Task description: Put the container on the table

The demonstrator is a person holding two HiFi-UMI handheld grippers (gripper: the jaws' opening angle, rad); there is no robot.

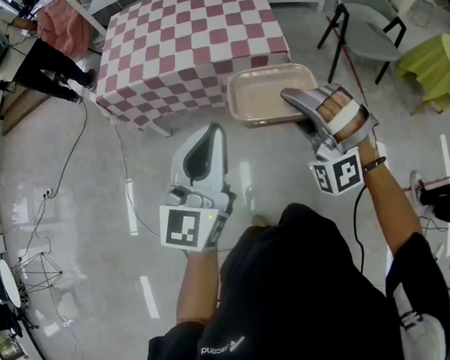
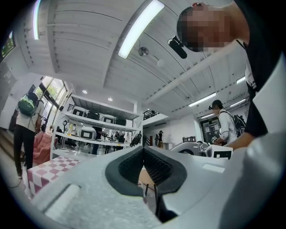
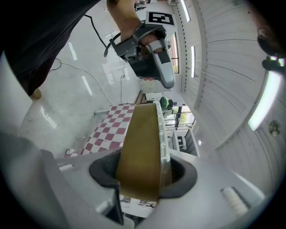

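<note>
The desk (image 1: 187, 36), draped in a pink-and-white checked cloth, stands just ahead on the pale floor. The shallow beige container (image 1: 260, 93) is not on it yet: it hangs in the air near the desk's closest corner, roughly level. The right hand-held gripper (image 1: 290, 98) is clamped on the container's near rim, while the left hand-held gripper (image 1: 216, 132) is closed on nothing beside it. To do this well, I judge the container should travel over the cloth, stay flat, settle fully on its base, and only then be released. The white print on the person's black shirt is too small to read, and the marker cubes carry patterns, not words.
</note>
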